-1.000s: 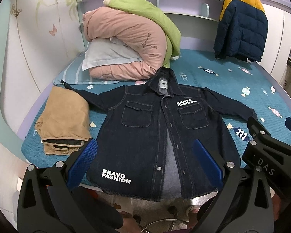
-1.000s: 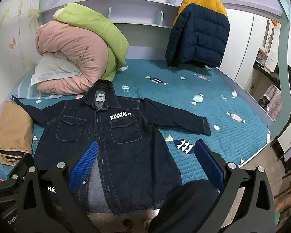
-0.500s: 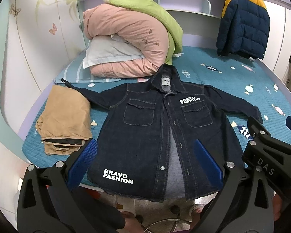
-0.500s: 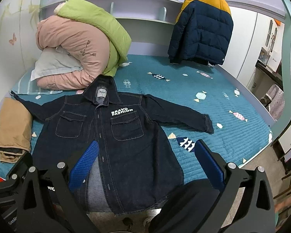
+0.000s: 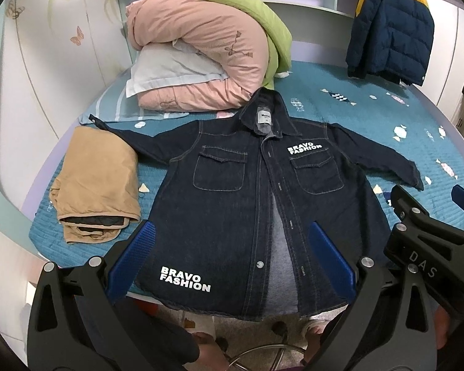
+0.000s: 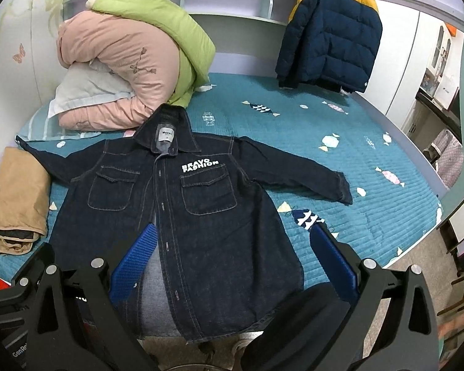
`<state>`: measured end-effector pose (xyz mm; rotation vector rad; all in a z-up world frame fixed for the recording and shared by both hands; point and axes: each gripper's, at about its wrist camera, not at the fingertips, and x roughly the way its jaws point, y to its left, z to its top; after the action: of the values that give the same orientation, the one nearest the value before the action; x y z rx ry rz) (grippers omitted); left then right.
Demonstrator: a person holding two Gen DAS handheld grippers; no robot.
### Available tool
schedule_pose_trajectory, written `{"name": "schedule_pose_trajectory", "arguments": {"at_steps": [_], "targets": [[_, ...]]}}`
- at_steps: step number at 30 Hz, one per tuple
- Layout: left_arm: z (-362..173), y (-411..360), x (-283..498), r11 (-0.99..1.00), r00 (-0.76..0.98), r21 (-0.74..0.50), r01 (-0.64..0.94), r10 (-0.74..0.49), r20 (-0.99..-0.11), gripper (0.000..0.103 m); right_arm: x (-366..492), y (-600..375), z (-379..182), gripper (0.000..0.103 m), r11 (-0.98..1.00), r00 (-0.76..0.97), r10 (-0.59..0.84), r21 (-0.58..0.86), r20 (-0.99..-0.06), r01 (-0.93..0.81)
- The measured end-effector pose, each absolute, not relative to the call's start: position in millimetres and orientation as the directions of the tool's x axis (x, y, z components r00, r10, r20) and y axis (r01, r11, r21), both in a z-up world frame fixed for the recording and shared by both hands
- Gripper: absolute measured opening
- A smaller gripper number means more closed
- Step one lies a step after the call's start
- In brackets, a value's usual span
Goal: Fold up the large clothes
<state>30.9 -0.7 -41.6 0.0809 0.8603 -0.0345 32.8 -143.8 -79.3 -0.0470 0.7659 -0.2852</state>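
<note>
Quilted teal bed [image 5: 340, 117]; flat denim jacket [image 5: 232, 204]; both grippers agape.

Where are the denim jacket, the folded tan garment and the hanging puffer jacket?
denim jacket [image 5: 219, 216]: left wrist view, front panel.
folded tan garment [image 5: 99, 179]: left wrist view, top layer.
puffer jacket [image 6: 331, 40]: right wrist view, navy body.

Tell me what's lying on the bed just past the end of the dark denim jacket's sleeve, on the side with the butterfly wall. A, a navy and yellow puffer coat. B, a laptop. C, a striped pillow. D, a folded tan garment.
D: a folded tan garment lies beside the outstretched sleeve of the denim jacket on the bed.
</note>
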Motion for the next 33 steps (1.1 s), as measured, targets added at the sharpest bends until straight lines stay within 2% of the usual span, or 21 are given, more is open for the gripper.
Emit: {"name": "schedule_pose_trajectory", "arguments": {"at_steps": [27,31,33], "targets": [[-72.8,30.6,52.3,0.999,0.592,0.000,0.033,-0.019,-0.805,0.098,63.2,-114.6,-107.0,0.096,0.966,0.645,-0.258,-0.178,-0.719,0.188],[-88.2,41.5,62.1,1.000,0.559,-0.016,0.027,-0.028,-0.828,0.099,73.8,-105.7,-119.4,0.087,0.970,0.616,-0.243,-0.179,-0.749,0.165],[-94.0,46.4,65.8,1.000,0.548,-0.019,0.020,-0.027,-0.836,0.099,79.0,-99.2,-124.2,0.087,0.969,0.612,-0.248,-0.195,-0.751,0.153]]}}
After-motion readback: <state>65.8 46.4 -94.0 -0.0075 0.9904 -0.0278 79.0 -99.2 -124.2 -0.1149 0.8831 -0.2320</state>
